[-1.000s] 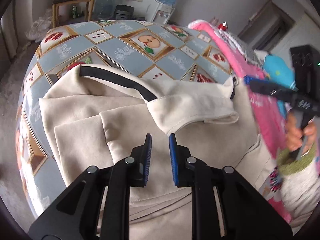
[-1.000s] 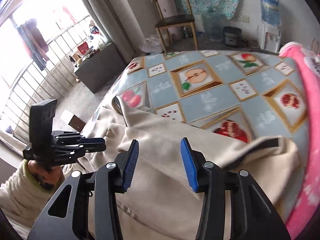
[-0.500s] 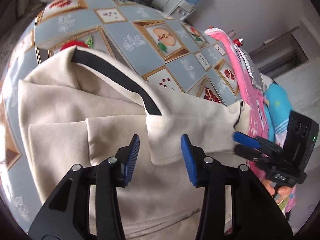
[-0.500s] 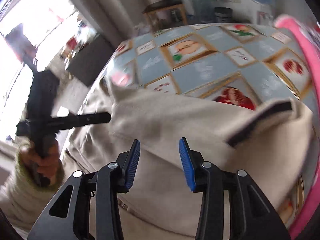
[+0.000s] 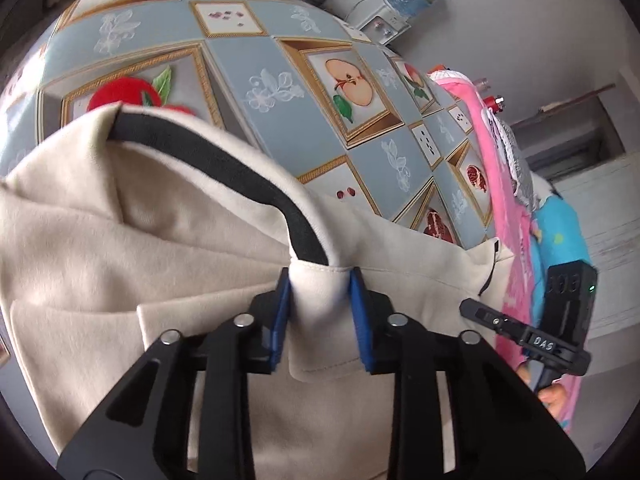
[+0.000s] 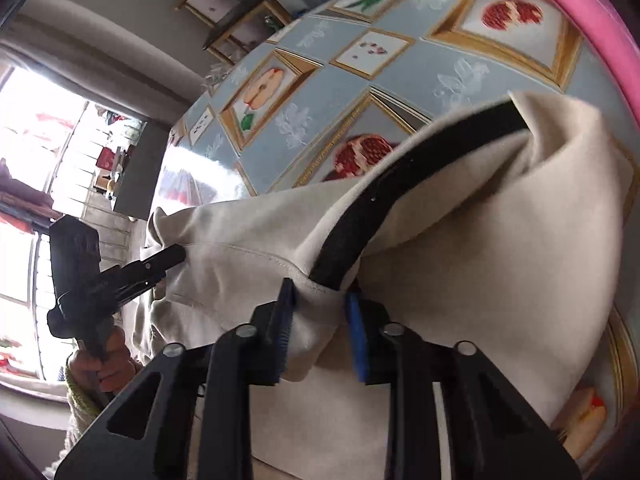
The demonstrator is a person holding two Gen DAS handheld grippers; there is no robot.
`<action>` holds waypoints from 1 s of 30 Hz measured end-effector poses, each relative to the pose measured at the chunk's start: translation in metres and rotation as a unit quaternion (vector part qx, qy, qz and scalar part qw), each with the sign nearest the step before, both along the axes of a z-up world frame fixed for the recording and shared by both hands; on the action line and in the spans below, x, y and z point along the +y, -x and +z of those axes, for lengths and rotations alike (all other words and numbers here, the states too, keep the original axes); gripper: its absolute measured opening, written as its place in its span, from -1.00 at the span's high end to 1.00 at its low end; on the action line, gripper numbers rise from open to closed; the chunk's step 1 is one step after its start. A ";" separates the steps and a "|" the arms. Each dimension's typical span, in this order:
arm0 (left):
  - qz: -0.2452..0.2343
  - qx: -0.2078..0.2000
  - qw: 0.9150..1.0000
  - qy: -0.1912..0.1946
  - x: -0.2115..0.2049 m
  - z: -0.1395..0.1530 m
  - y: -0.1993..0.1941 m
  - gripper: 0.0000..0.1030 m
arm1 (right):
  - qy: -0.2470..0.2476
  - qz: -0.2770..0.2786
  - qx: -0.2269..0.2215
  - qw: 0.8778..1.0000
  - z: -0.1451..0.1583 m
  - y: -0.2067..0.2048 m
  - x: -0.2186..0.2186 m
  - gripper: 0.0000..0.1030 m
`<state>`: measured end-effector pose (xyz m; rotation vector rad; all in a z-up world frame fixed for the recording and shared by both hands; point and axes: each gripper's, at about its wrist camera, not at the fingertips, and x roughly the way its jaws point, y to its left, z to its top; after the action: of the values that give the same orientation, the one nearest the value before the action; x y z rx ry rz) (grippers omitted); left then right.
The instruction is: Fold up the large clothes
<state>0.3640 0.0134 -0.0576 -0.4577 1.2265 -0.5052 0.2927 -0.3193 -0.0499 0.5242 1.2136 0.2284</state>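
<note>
A large cream garment (image 5: 120, 264) with a black inner band (image 5: 224, 160) lies bunched on the fruit-patterned tablecloth (image 5: 256, 52). My left gripper (image 5: 320, 316) is shut on a fold of its cream edge, right below the end of the black band. My right gripper (image 6: 320, 328) is shut on another cream fold (image 6: 500, 272) where the black band (image 6: 400, 184) ends. Each gripper shows in the other's view: the right one (image 5: 468, 306) at the garment's right edge, the left one (image 6: 176, 254) at its left edge.
A pink cloth (image 5: 508, 208) and a blue one (image 5: 560, 232) lie along the table's right side. A wooden chair (image 6: 236, 12), a water dispenser (image 5: 404, 0) and a window with bars (image 6: 48, 168) stand beyond the table (image 6: 460, 76).
Both grippers moved forward onto the garment and closed on its cream edge by the black band; a second ago they were open above it.
</note>
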 end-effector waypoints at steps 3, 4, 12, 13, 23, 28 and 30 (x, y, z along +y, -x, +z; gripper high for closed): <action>-0.010 -0.032 0.999 -0.029 -0.009 0.006 -0.008 0.65 | 0.046 0.006 -0.019 0.999 0.007 -0.012 0.004 0.67; -0.012 -0.040 0.998 -0.036 -0.011 0.008 -0.011 0.66 | 0.071 0.008 -0.032 0.997 0.010 -0.018 0.007 0.68; -0.051 -0.095 0.987 -0.118 -0.036 0.009 -0.036 0.66 | 0.166 0.029 -0.053 0.984 0.003 -0.056 0.014 0.69; -0.053 -0.093 0.988 -0.114 -0.035 0.008 -0.036 0.65 | 0.168 0.033 -0.053 0.984 0.000 -0.056 0.014 0.68; -0.079 -0.038 0.994 -0.065 -0.013 0.012 -0.016 0.40 | 0.071 0.042 -0.059 0.995 0.032 -0.027 -0.007 0.52; -0.088 -0.045 0.992 -0.077 -0.015 0.012 -0.006 0.40 | 0.077 0.059 -0.103 0.990 0.062 -0.027 0.010 0.51; -0.096 -0.056 0.990 -0.088 -0.019 0.011 -0.002 0.40 | 0.088 0.086 -0.107 0.987 0.063 -0.033 0.029 0.49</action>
<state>0.3658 -0.0059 -0.0465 -0.1595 1.2001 -0.5720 0.3260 -0.2899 0.0136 0.2336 1.0582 0.3135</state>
